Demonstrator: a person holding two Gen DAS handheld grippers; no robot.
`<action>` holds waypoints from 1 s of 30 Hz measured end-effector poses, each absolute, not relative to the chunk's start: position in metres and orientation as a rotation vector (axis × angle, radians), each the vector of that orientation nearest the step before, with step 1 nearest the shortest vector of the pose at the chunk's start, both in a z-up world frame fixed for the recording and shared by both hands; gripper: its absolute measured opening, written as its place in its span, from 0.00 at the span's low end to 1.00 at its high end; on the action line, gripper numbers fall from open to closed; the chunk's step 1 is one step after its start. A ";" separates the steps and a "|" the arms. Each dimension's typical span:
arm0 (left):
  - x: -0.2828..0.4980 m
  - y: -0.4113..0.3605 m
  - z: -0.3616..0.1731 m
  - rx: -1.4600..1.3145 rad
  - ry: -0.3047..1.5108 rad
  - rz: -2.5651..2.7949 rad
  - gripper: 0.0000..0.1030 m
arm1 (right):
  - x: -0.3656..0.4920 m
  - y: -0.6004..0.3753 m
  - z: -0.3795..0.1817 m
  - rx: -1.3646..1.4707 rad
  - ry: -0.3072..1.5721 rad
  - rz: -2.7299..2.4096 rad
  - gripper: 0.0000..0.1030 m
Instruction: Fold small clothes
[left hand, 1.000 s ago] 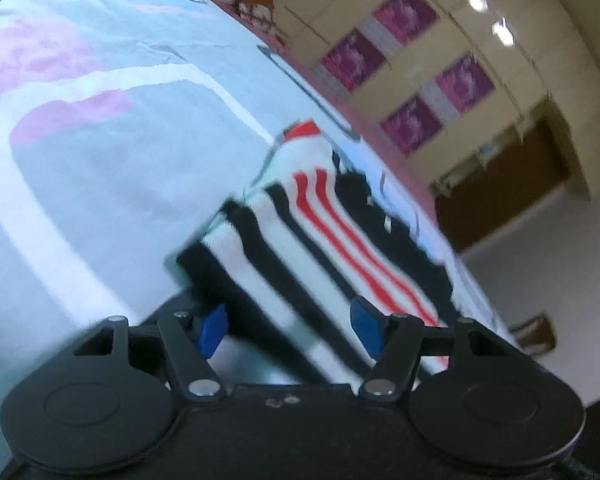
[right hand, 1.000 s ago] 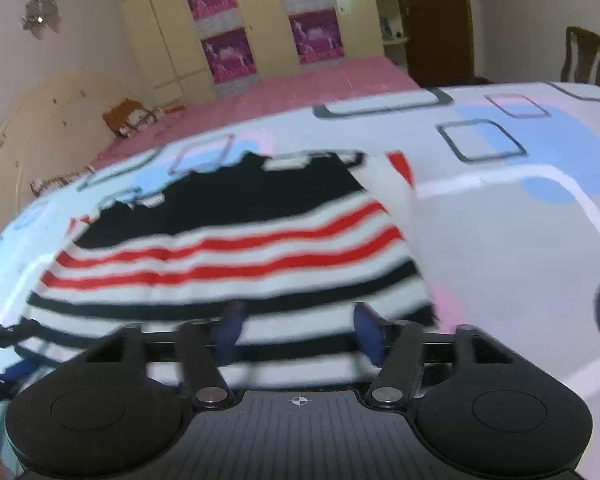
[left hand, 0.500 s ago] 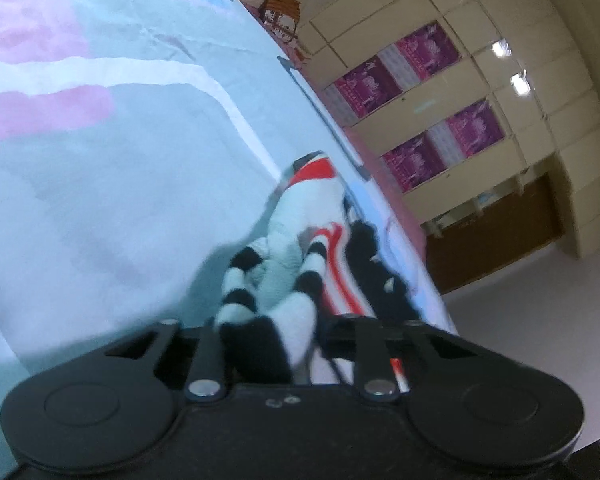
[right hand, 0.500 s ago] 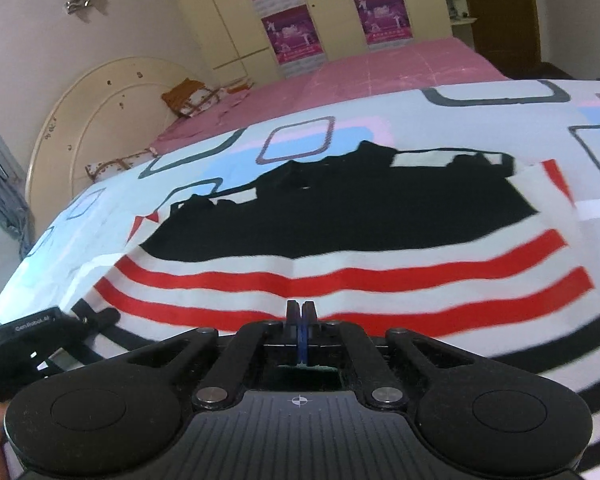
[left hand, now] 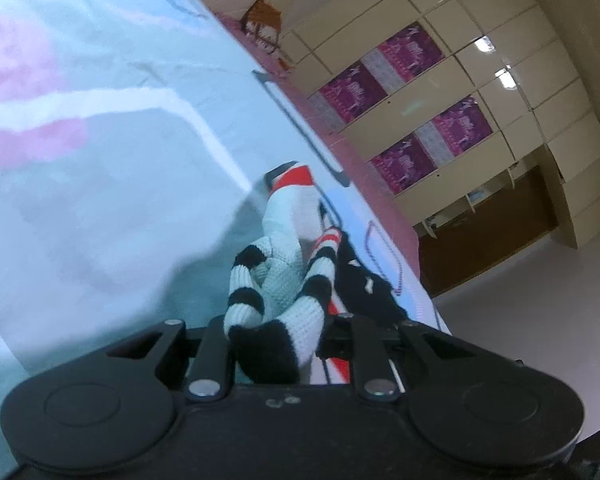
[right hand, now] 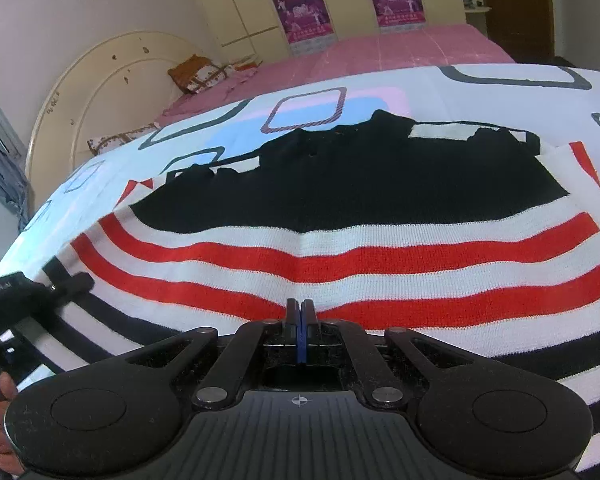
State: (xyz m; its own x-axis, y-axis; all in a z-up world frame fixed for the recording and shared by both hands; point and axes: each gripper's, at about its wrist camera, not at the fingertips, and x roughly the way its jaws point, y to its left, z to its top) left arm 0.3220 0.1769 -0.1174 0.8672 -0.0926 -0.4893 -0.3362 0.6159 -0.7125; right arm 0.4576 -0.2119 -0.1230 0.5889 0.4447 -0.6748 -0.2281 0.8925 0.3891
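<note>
both tongs closed at the near hem of a striped knit top on a bed

the left gripper (left hand: 274,344) pinches a bunched fold of the striped sweater (right hand: 340,256), which hides its pads; most of the garment is out of that view. the right gripper (right hand: 301,322) has its fingers pressed together at the hem, though whether cloth sits between them is unclear. the sweater lies flat on the patterned bedsheet (right hand: 228,128), spreading away from both tongs.

Black right gripper (right hand: 301,312), blue-lined jaws, silver screws.
</note>
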 end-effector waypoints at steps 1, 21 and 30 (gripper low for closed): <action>0.323 0.173 -0.113 -0.892 0.514 0.145 0.18 | 0.458 -0.212 -0.122 0.276 0.858 0.401 0.00; 0.373 -0.037 -0.033 -0.445 0.613 -0.101 0.18 | 0.442 -0.371 -0.105 0.543 0.767 0.308 0.00; 0.388 -0.146 -0.073 -0.180 0.887 -0.306 0.55 | 0.424 -0.453 -0.107 0.676 0.778 0.234 0.58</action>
State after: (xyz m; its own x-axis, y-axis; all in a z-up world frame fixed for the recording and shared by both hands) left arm 0.3880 -0.1459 -0.0728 0.5920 -0.3357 -0.7327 0.1877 0.9415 -0.2798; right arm 0.4240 -0.4531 -0.1071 0.6997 0.4321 -0.5690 0.0469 0.7669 0.6400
